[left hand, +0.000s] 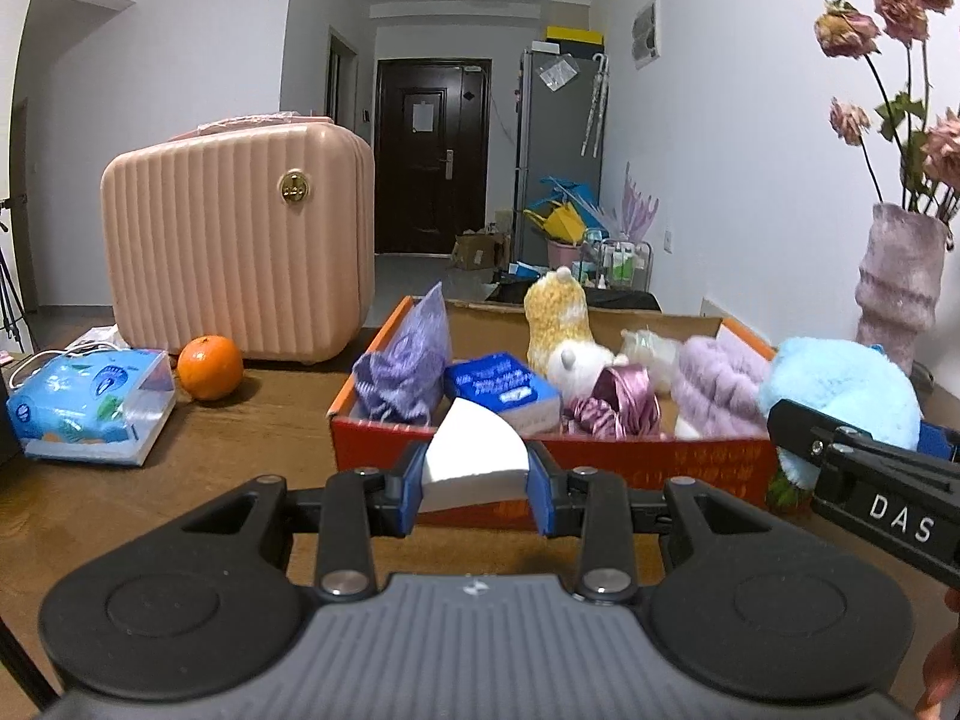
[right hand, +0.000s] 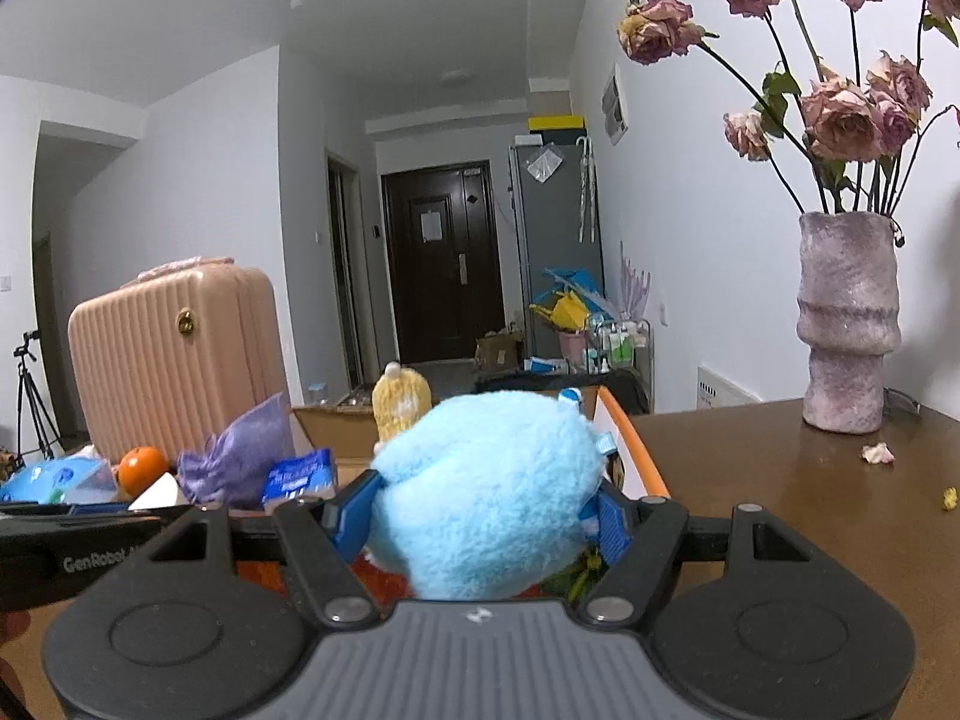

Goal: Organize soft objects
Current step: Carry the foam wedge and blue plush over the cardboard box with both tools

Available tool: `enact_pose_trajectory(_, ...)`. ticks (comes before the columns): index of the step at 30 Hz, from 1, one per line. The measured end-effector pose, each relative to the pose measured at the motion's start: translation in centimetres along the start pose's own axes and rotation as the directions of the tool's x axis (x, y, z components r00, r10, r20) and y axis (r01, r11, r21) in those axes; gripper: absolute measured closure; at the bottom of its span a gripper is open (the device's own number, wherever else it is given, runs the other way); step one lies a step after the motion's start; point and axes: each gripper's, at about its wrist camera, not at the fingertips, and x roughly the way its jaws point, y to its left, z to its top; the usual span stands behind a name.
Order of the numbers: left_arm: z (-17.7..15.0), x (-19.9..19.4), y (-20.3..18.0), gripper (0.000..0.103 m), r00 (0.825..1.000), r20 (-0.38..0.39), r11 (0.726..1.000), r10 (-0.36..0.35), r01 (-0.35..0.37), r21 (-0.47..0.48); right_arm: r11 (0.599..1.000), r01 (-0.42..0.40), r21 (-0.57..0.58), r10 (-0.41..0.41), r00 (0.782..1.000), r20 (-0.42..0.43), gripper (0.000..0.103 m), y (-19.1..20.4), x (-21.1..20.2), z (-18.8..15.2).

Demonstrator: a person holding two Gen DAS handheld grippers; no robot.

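1. left gripper point(left hand: 475, 483): clamped on a white folded pad point(left hand: 474, 456), held just in front of the orange box point(left hand: 600, 456).
2. right gripper point(right hand: 480, 519): closed around a light blue plush point(right hand: 486, 480), at the box's right end.
3. box holds a yellow plush point(left hand: 555, 318), purple scrunchie point(left hand: 402, 381) and blue tissue pack point(left hand: 501, 387).

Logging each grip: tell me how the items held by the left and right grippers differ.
The left gripper holds a white pad, flat, smooth and thin; the right gripper holds a blue plush toy, round, fluffy and bulky. The pad fits between the fingers; the plush bulges past them. Both are held in front of the orange box.
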Motion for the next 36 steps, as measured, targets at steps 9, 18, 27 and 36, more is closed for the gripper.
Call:
enact_pose_trajectory(9, 1.9, 2.2, -0.7, 0.067, 1.000, 0.030, 0.999, 0.003, -0.002, -0.033, 1.000, -0.007, 0.016, 0.007, 1.000, 0.029, 0.033, -0.3, 2.9, 1.2)
enact_pose_trajectory(18, 3.3, 4.7, -1.0, 0.067, 0.999, 0.040, 0.999, 0.003, 0.000, -0.054, 1.000, -0.014, 0.016, 0.014, 0.999, 0.040, 0.033, -0.5, 5.9, 2.1)
enact_pose_trajectory(27, 4.5, 7.5, -1.5, 0.067, 0.999, 0.046, 0.998, 0.005, -0.002, -0.062, 1.000, -0.020, -0.003, 0.020, 0.999, 0.048, 0.033, -0.5, 8.7, 2.9)
enact_pose_trajectory(36, 5.5, 10.2, -1.8, 0.067, 0.999, 0.048, 0.998, 0.006, -0.003, -0.057, 0.999, -0.023, -0.023, 0.024, 0.999, 0.032, 0.033, -0.6, 11.2, 3.2)
